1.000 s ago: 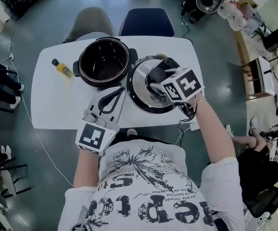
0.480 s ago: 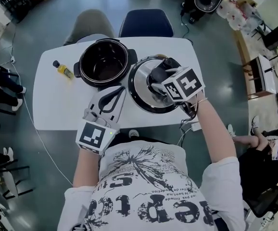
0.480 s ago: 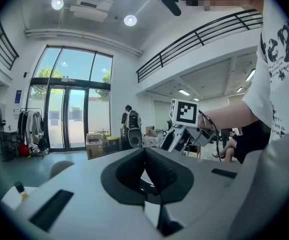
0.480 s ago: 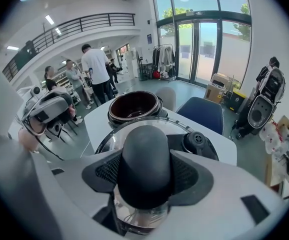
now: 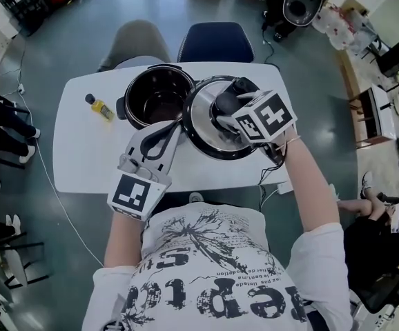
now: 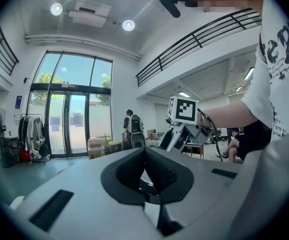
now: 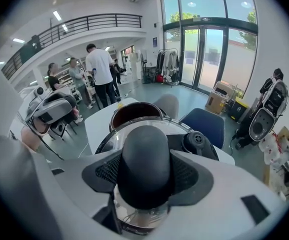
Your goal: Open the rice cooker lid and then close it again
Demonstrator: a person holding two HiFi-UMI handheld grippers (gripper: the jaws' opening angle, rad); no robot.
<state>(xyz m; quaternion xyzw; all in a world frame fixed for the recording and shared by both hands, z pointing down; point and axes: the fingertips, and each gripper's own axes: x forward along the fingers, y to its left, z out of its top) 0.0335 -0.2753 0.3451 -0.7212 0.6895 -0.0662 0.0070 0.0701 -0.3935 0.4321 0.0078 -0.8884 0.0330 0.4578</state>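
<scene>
Judging by the uncovered pot, halfway through: opening done, closing yet to come. On the white tabletop [image 5: 89, 150], black rice cooker [image 5: 158, 95] standing open, dark bowl bare as far as can be seen. Just to its right, overlapping its rim in the head view, round steel-and-glass lid [image 5: 201, 126], carried clear of the tabletop. Right gripper [image 5: 230, 109] angled steeply down, clamped at middling width on the lid's black knob [image 7: 145, 154], pads pressing on both sides. Left gripper [image 6: 145, 159] pinched together on nothing, tip near the lid's near-left edge and the cooker's front; whether touching either, impossible to tell. Small yellow bottle [image 5: 101, 107] well apart at the left, out of the path.

Next, most likely: carry the lid across until centred over the rim, level it, lower until seated all round, and only then release the knob. Best to draw the left gripper aside first, away from the closing gap.
</scene>
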